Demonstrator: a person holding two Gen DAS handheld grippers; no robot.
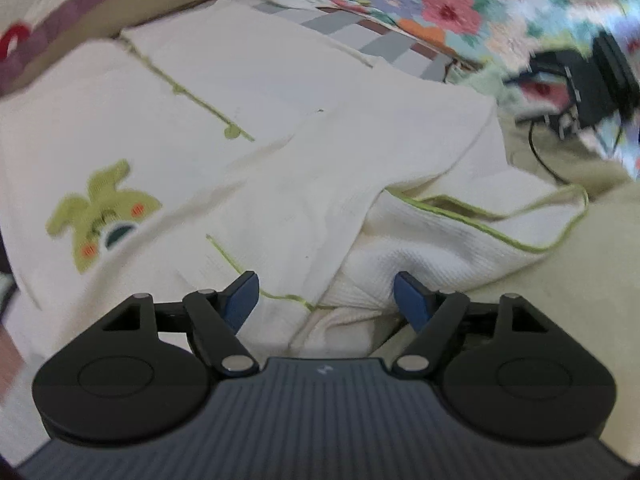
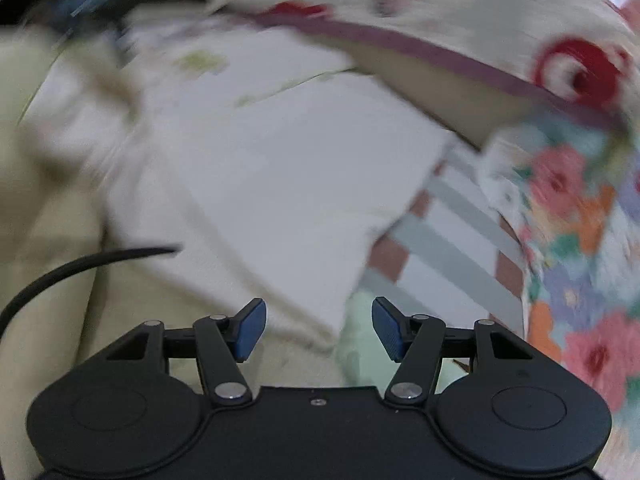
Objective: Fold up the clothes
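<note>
A cream baby garment [image 1: 248,152] with green trim and a green embroidered figure [image 1: 100,212] lies partly folded on a bed. One sleeve [image 1: 460,232] with a green-edged cuff spreads to the right. My left gripper [image 1: 326,300] is open just above the garment's near edge, holding nothing. In the blurred right wrist view the same cream garment [image 2: 288,176] fills the middle. My right gripper [image 2: 319,328] is open and empty over its near corner. The right gripper also shows in the left wrist view as a dark blurred shape [image 1: 580,88] at the far right.
A floral quilt [image 1: 460,4] lies behind the garment and shows at the right of the right wrist view [image 2: 580,240]. A grey-and-maroon striped cloth [image 2: 452,240] sits beside the garment. A black cable [image 2: 72,268] runs in at the left. Beige bedding [image 1: 560,288] lies underneath.
</note>
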